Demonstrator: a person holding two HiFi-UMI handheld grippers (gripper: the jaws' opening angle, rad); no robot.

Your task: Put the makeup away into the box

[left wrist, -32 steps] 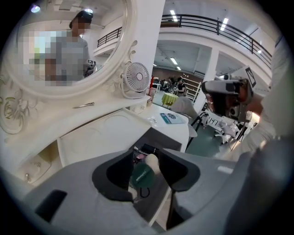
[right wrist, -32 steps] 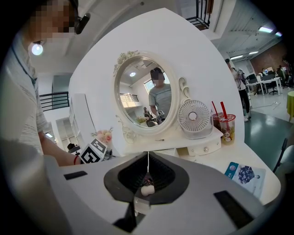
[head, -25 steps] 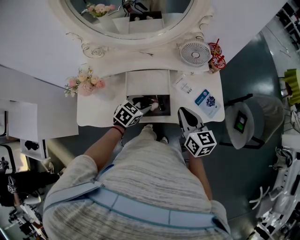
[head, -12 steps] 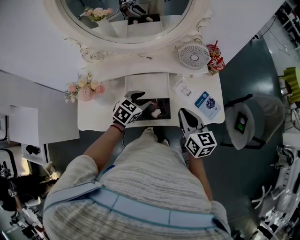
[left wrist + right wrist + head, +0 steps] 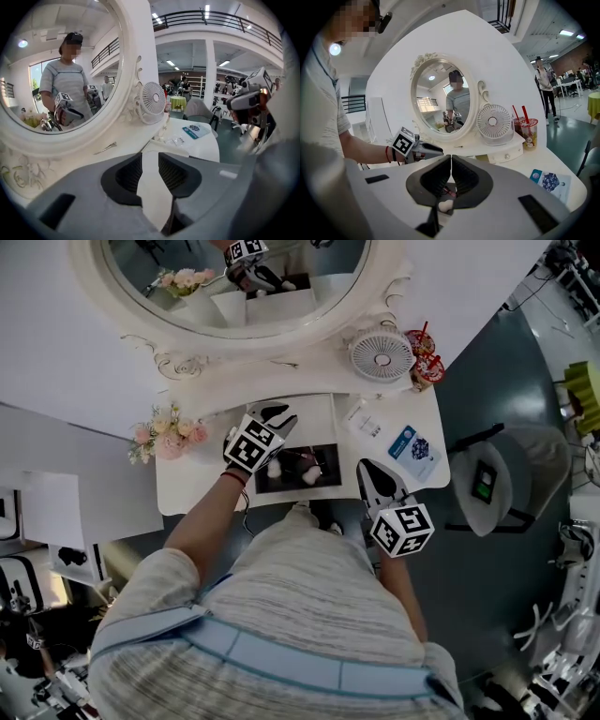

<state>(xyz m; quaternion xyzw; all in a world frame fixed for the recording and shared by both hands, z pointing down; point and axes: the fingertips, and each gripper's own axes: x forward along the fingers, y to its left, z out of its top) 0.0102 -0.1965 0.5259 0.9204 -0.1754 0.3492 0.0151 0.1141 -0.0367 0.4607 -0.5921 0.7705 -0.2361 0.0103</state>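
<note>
Down in the black box [image 5: 328, 457] at the dressing table's middle lies a pale makeup sponge [image 5: 307, 475], with darker pieces beside it. My left gripper [image 5: 277, 412] hangs over the white lid [image 5: 314, 418] beyond, its jaws half apart and just closing on nothing. My right gripper [image 5: 366, 465] sits near the table's front edge, jaws together, empty. A clear sachet [image 5: 367, 416] lies outside the box. Reaching for it with closed jaws would, I judge, shove it toward the fan [image 5: 380, 354].
</note>
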